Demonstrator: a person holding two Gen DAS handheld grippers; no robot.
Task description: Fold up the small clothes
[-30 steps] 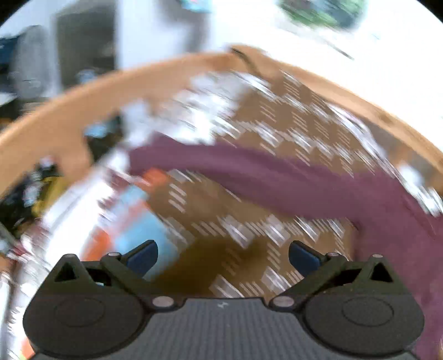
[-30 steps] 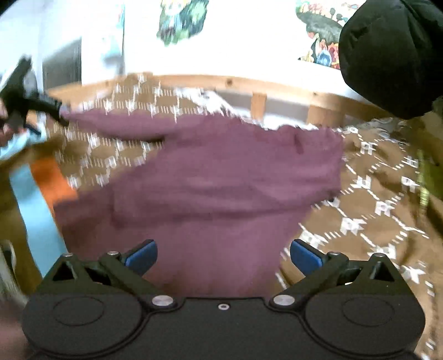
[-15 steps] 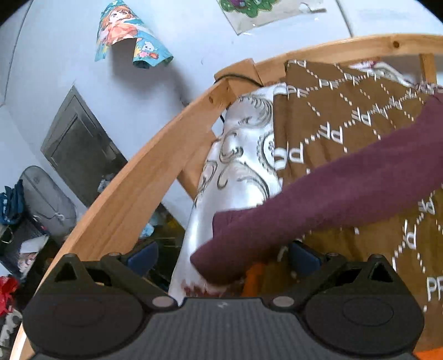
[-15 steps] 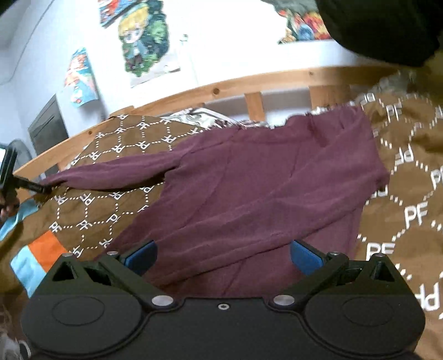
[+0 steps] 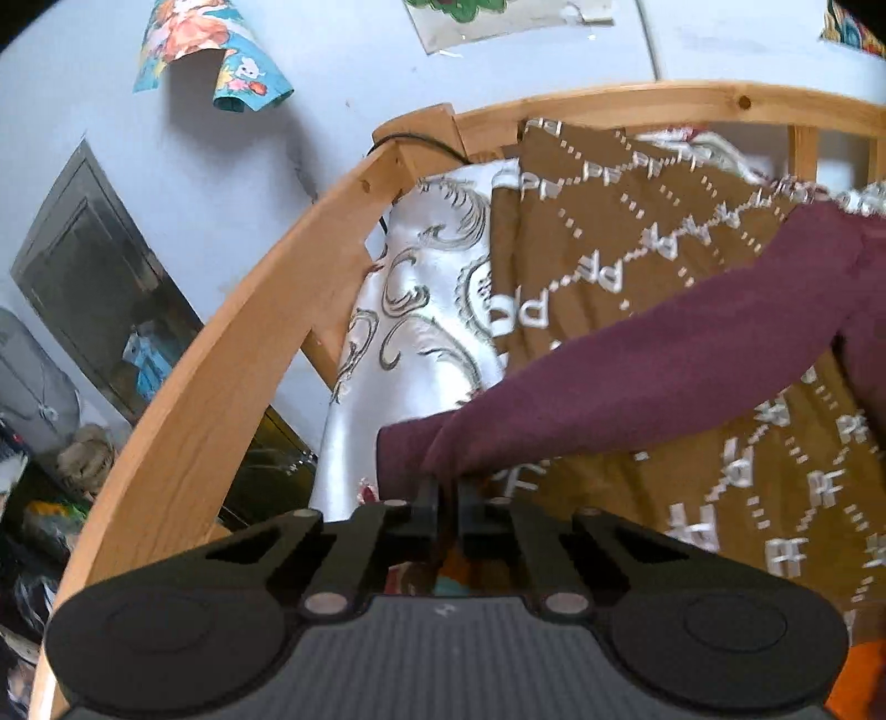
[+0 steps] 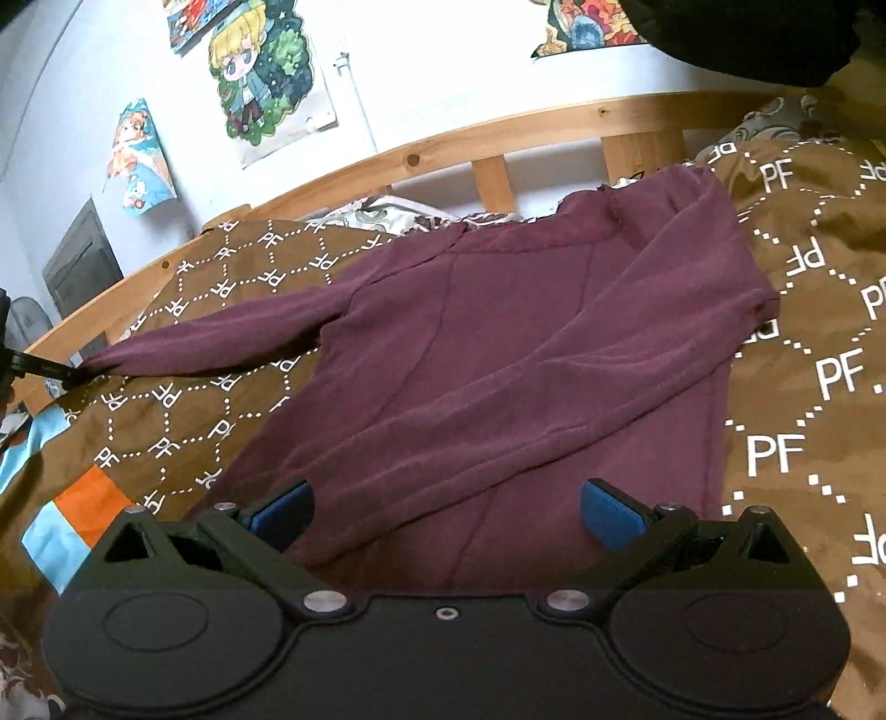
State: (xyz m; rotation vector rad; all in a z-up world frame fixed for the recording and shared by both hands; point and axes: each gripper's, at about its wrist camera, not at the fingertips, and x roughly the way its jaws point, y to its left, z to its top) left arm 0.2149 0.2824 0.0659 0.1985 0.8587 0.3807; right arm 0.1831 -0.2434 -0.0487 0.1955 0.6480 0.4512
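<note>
A maroon long-sleeved top (image 6: 498,343) lies flat on the brown patterned blanket (image 6: 803,387). Its right sleeve is folded diagonally across the body. Its left sleeve (image 5: 637,360) stretches out to the left. My left gripper (image 5: 447,487) is shut on the cuff of that sleeve; it also shows at the far left of the right wrist view (image 6: 61,372). My right gripper (image 6: 446,507) is open and empty, just above the top's hem.
A wooden bed rail (image 5: 221,360) curves around the left and far sides. A white patterned sheet (image 5: 421,310) lies by the rail. A black garment (image 6: 747,39) hangs at the upper right. An orange and blue patch (image 6: 72,515) is on the blanket's left.
My left gripper has closed on the sleeve cuff; half a second ago its fingers were apart around it. The right gripper has moved slightly closer to the hem.
</note>
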